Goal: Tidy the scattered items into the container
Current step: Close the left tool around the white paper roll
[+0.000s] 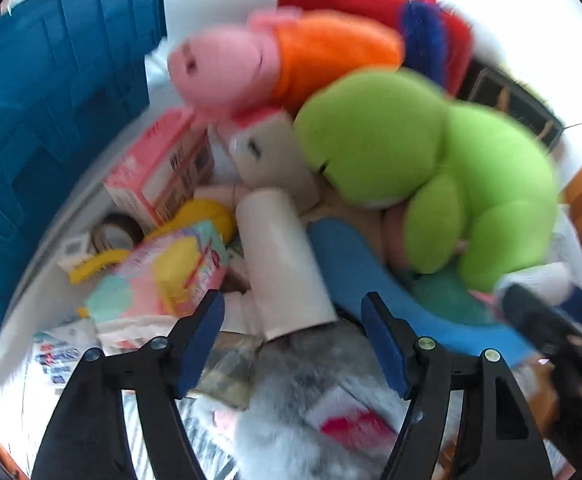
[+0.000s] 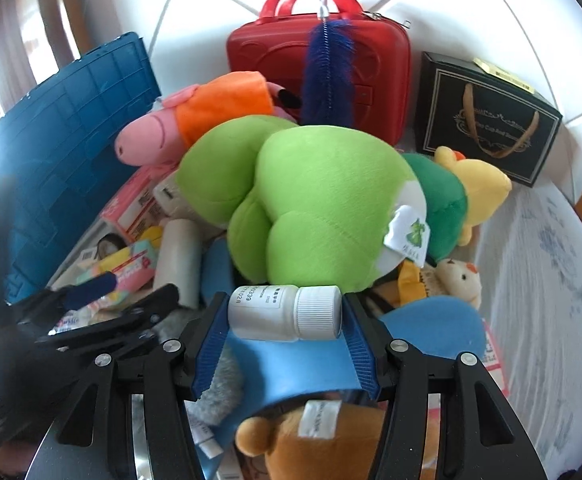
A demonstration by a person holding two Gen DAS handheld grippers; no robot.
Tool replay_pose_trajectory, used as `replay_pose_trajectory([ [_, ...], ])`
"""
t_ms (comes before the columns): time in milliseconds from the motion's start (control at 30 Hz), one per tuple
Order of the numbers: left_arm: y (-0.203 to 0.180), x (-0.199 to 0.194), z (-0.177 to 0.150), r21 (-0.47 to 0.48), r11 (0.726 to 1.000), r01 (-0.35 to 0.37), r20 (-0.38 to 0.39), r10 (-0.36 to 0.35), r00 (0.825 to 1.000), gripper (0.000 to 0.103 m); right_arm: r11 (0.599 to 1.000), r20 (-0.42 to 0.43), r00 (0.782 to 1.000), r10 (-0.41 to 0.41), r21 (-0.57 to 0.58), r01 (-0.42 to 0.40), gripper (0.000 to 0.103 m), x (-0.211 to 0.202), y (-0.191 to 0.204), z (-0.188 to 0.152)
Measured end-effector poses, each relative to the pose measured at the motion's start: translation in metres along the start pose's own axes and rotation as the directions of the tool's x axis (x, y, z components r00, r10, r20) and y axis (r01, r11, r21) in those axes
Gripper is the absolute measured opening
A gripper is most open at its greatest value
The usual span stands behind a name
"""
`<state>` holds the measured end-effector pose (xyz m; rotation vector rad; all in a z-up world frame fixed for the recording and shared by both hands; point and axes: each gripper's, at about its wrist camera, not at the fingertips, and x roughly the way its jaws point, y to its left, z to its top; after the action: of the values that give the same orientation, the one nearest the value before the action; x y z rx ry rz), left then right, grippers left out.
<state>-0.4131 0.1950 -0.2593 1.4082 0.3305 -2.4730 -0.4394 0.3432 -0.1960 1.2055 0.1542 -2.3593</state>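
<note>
The right gripper clamps a white pill bottle sideways, above the heap beside the green plush. The left gripper stands open and empty over the toys.

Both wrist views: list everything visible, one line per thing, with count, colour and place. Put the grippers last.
Plush frog: one, lime green, top of the pile, centre.
Plush pig: one, pink with orange top, behind the frog, left.
Hard handbag: one, red, upright at the back.
Feather wand: one, dark blue, in front of the handbag.
Gift bag: one, black with gold handles, back right.
Crate lid: one, dark blue, left.
Plush duck: one, yellow, green top, right of the frog.
Paper roll: one, white, lying in the pile.
Pill bottle: one, white, between the right gripper's pads.
Left gripper: open, empty.
Right gripper: shut on the bottle.
</note>
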Motion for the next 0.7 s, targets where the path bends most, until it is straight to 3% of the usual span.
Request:
replay_pose_trajectory([
  [100,0.002,0.025,-0.004,-0.005,1.000,-0.017,-0.025,0.017,1.000,0.069,1.000,-0.009,1.000,0.001,-0.013,-0.001,0.055,0.009,-0.001,0.004],
  [167,-0.004,0.026,-0.005,0.037,0.999,-0.039,0.006,0.038,0.999,0.050,1.000,-0.017,1.000,-0.003,-0.023,0.003,0.056,0.015,0.000,0.005],
  [200,-0.007,0.026,-0.006,0.059,0.997,-0.049,0.011,0.049,0.999,0.046,1.000,-0.020,1.000,-0.011,-0.029,0.011,0.056,0.018,0.000,0.005],
  [367,-0.006,0.016,-0.007,0.069,0.997,-0.037,0.028,0.035,0.999,0.045,0.999,-0.008,1.000,-0.021,-0.029,0.020,0.053,0.019,-0.001,0.007],
  [567,-0.007,-0.023,-0.014,0.106,0.994,-0.021,0.098,0.011,0.995,0.044,0.999,-0.013,0.999,-0.044,-0.022,0.043,0.033,0.011,-0.004,0.004],
  [667,-0.004,-0.034,-0.024,0.117,0.993,-0.010,0.102,-0.002,0.995,0.044,0.999,-0.019,0.999,-0.033,-0.007,0.033,0.037,0.005,-0.010,-0.001],
  [700,-0.004,-0.038,-0.027,0.123,0.992,-0.008,0.108,-0.005,0.994,0.044,0.999,-0.013,0.999,-0.038,0.006,0.038,0.049,0.002,-0.012,-0.003],
])
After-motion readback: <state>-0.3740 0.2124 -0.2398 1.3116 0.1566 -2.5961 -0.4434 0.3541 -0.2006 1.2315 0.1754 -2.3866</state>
